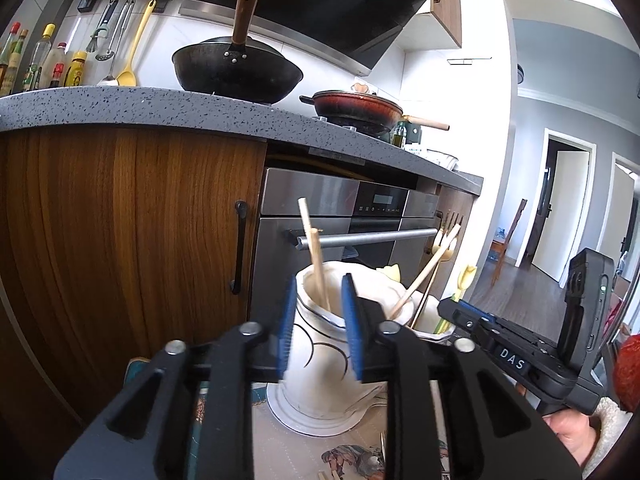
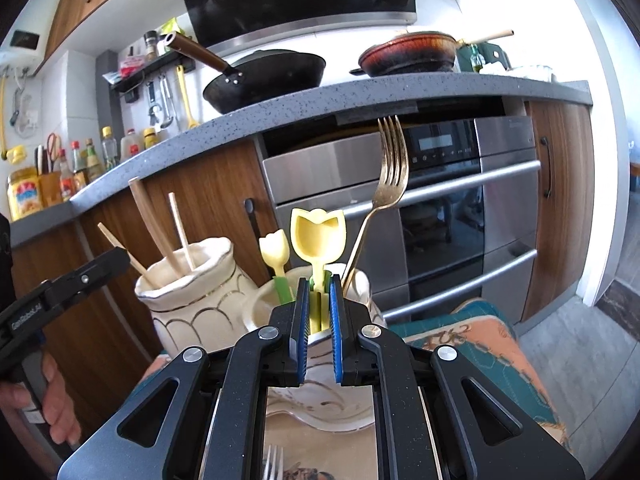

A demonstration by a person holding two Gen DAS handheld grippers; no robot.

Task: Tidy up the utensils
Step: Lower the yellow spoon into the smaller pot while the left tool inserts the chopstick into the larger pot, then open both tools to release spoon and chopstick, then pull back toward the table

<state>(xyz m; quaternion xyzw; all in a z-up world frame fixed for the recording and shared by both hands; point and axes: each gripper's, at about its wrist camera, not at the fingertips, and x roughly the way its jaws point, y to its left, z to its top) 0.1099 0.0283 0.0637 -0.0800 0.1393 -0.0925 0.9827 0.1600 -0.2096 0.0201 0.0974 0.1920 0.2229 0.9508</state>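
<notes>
Two cream ceramic holders stand side by side on a patterned cloth. The left holder [image 2: 192,284] [image 1: 320,344] holds several wooden chopsticks [image 2: 148,216] [image 1: 312,248]. The right holder [image 2: 360,292] holds a gold fork [image 2: 388,176], a small yellow tulip utensil [image 2: 276,252] and a large yellow tulip spoon [image 2: 318,236]. My right gripper [image 2: 319,312] is shut on the large tulip spoon's green stem, just above the holder's mouth. My left gripper [image 1: 318,320] is open, its blue pads either side of the left holder's rim, gripping nothing.
A kitchen counter [image 2: 360,92] with a black wok [image 2: 268,76] and a red pan [image 2: 408,52] is behind, above a steel oven [image 2: 440,208] and wooden cabinets. A second fork [image 2: 272,464] lies on the cloth near my right gripper. Bottles line the counter at left.
</notes>
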